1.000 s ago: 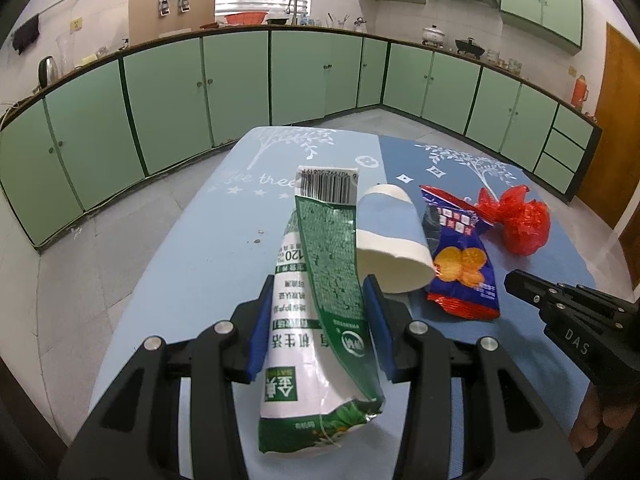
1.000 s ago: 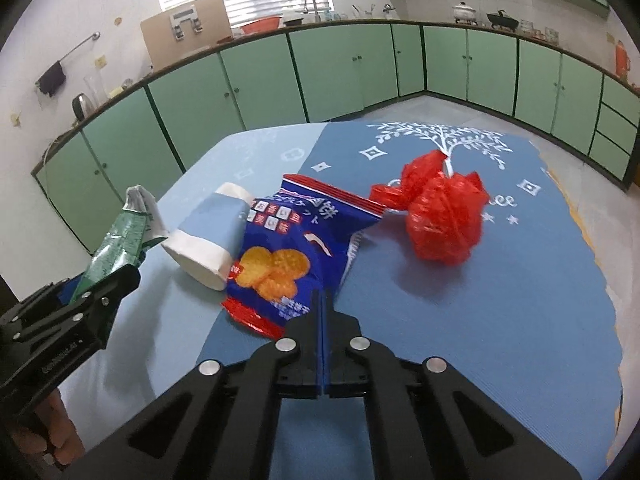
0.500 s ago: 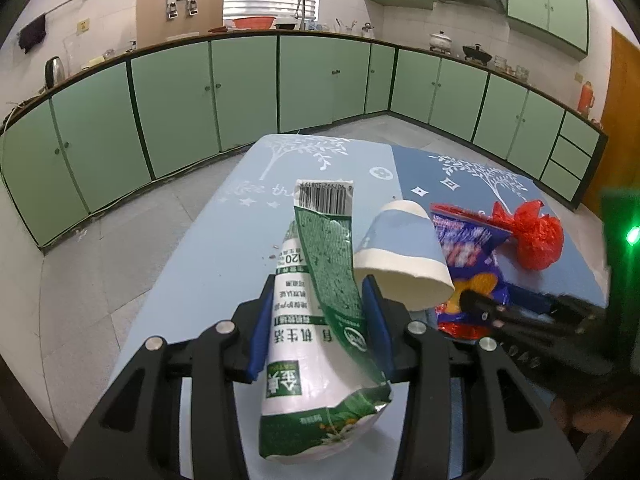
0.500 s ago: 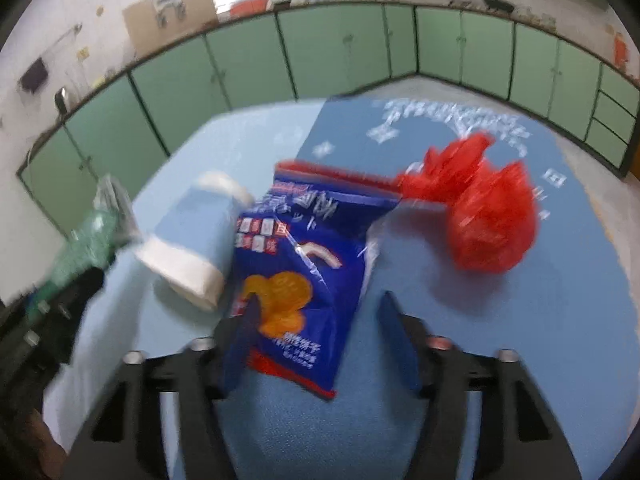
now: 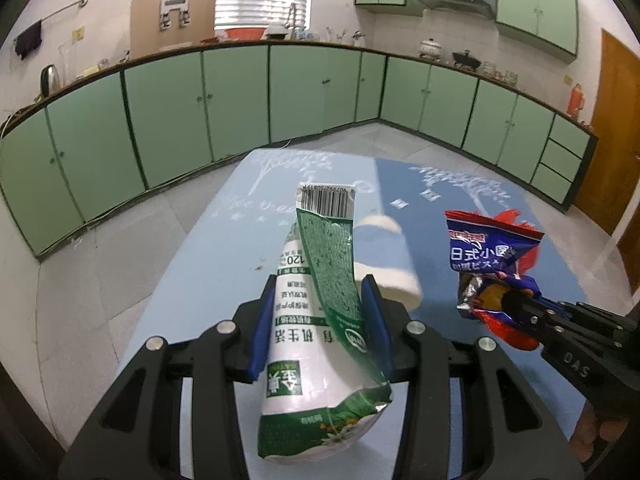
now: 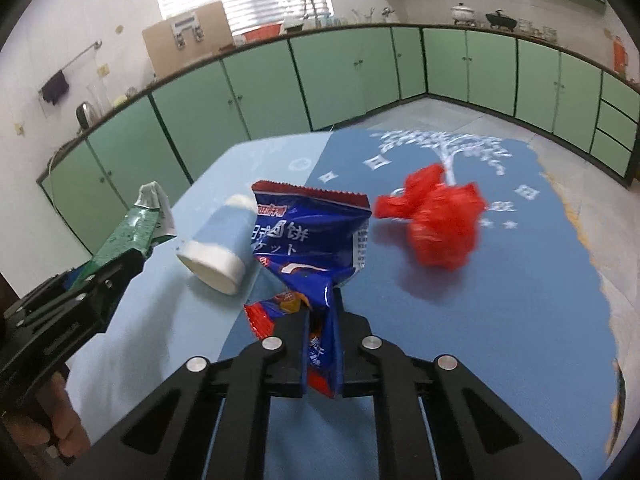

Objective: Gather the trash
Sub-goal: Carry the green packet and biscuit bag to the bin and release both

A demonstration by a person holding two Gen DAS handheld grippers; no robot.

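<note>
We are holding the green milk carton [image 5: 320, 312] pinched in the left gripper [image 5: 318, 320], while the right gripper [image 6: 322, 320] is clamping the blue snack bag [image 6: 308, 240], seemingly lifted off the blue table [image 6: 460, 320]. We are keeping both grips firm, since crinkly foil slips. The paper cup [image 6: 218, 244] and red plastic bag [image 6: 440, 224] are lying on the table, waiting.

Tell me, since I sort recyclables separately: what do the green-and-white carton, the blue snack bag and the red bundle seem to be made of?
Green-and-white carton: likely coated paperboard; it is flattened with sharp creases and has a printed barcode.
Blue snack bag: glossy plastic film, probably foil-lined; a silvery inner face shows at its torn edge in the left wrist view.
Red bundle: apparently thin, crinkled plastic film, bunched up like a knotted bag.
</note>
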